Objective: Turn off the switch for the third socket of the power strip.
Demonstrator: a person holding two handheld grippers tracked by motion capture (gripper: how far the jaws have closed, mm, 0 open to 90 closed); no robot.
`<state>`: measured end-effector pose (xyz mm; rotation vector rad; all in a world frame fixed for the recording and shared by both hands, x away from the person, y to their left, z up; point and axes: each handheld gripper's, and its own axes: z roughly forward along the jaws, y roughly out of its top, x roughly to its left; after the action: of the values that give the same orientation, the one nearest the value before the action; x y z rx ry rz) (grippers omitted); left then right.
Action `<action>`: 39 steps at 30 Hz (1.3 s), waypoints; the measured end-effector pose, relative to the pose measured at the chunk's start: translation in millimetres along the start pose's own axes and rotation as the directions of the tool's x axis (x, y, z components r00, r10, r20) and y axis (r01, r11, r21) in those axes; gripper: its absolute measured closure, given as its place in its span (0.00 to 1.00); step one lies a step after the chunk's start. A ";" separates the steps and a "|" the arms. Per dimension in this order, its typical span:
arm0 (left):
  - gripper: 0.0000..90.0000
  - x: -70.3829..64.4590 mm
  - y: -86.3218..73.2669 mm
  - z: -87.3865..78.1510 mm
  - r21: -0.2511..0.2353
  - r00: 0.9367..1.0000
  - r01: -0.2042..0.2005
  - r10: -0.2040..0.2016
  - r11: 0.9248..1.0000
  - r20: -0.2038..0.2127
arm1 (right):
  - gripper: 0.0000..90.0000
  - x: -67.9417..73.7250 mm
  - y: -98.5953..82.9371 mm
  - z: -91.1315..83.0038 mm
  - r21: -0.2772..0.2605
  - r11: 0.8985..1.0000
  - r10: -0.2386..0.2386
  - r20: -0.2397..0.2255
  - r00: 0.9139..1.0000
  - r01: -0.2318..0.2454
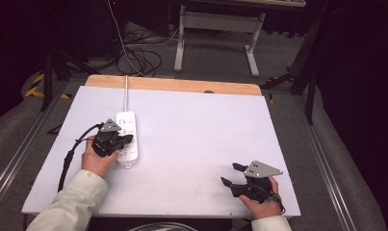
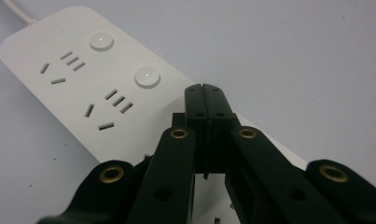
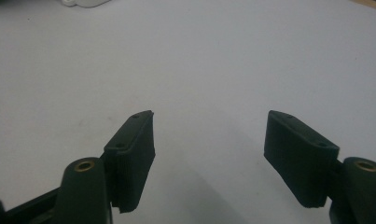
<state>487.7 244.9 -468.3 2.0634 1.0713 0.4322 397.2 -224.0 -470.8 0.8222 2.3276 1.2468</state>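
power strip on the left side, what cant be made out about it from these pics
- Near end of the power strip: in the left gripper view the shut left gripper covers it.
- Whether those jaw tips touch the strip: the high view is too small to tell, with the left hand beside it.
- Where its cord leads: lost past the table's far edge.
- Logo by the cord end: blurred.

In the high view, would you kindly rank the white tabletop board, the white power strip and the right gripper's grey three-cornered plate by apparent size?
1. White tabletop board, by far largest.
2. White power strip, though the left gripper covers part.
3. Grey three-cornered plate, smallest, despite being nearer the camera.
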 end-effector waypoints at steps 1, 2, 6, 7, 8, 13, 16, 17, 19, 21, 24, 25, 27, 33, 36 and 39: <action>1.00 -0.7 0.3 -0.3 0.003 1.000 -0.009 0.009 1.000 -0.009 | 0.37 0.0 0.0 -0.1 0.001 1.000 0.000 0.002 1.000 0.000; 1.00 -1.5 0.8 -0.4 0.005 1.000 -0.002 0.002 1.000 -0.013 | 0.37 -0.2 0.1 0.3 0.001 1.000 0.000 0.001 1.000 0.000; 1.00 -3.3 1.2 -3.6 -0.005 1.000 0.001 -0.001 1.000 -0.020 | 0.37 -0.1 0.3 0.3 0.003 1.000 -0.001 0.002 1.000 0.001; 1.00 -6.6 2.5 -5.7 -0.019 1.000 -0.015 0.014 1.000 -0.021 | 0.37 -0.3 0.1 0.1 0.000 1.000 -0.001 0.002 1.000 0.001; 1.00 -7.5 3.7 -7.9 -0.035 0.999 -0.029 0.028 0.999 -0.023 | 0.37 -0.5 0.1 -0.2 0.000 1.000 0.000 0.003 1.000 0.000; 1.00 -9.8 6.4 -15.4 -0.063 0.999 -0.032 0.031 0.997 -0.021 | 0.37 -0.5 0.0 -0.4 -0.001 1.000 0.000 0.003 1.000 0.000; 1.00 -10.8 7.8 -20.6 -0.073 0.999 -0.035 0.034 0.997 -0.019 | 0.37 -0.5 -0.1 -0.9 -0.004 1.000 0.000 0.005 1.000 0.000; 1.00 -11.7 8.5 -22.7 -0.079 0.999 -0.031 0.031 0.996 -0.008 | 0.37 -0.5 -0.1 -0.9 -0.004 1.000 0.000 0.005 1.000 0.000; 1.00 -12.8 10.4 -28.9 -0.095 0.999 -0.033 0.033 0.995 -0.003 | 0.37 -0.3 0.0 -1.0 -0.003 1.000 0.000 0.005 1.000 0.000; 0.96 -13.0 12.1 -34.2 -0.097 0.999 -0.037 0.037 0.995 -0.004 | 0.37 -0.2 0.0 -1.0 -0.003 1.000 -0.001 0.005 1.000 0.001; 0.96 -14.1 14.2 -42.4 -0.110 0.999 -0.033 0.033 0.993 0.003 | 0.37 -0.2 0.0 -0.6 -0.003 1.000 -0.001 0.005 1.000 0.001; 0.96 -14.8 14.8 -44.2 -0.112 0.999 -0.034 0.036 0.993 0.010 | 0.37 -0.2 0.1 -0.5 -0.004 1.000 -0.001 0.005 1.000 0.001; 0.95 -15.8 15.8 -47.5 -0.110 0.999 -0.040 0.042 0.993 0.015 | 0.37 0.0 0.3 -0.4 -0.004 1.000 -0.002 0.005 1.000 0.002; 0.78 -18.9 16.6 -54.2 -0.123 0.998 -0.051 0.056 0.991 0.041 | 0.37 -0.1 0.1 -0.9 -0.004 1.000 -0.001 0.006 1.000 0.001; 0.67 -20.9 17.5 -59.7 -0.142 0.996 -0.045 0.055 0.989 0.070 | 0.37 -0.4 0.1 -0.9 -0.004 1.000 -0.001 0.005 1.000 0.001; 0.58 -24.1 18.3 -66.0 -0.151 0.994 -0.046 0.060 0.988 0.088 | 0.37 -0.1 -0.1 -1.3 -0.003 1.000 -0.003 0.005 1.000 0.003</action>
<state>444.5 250.0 -410.1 1.9638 0.9040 0.4256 396.5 -225.0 -470.2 0.8201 2.3212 1.2460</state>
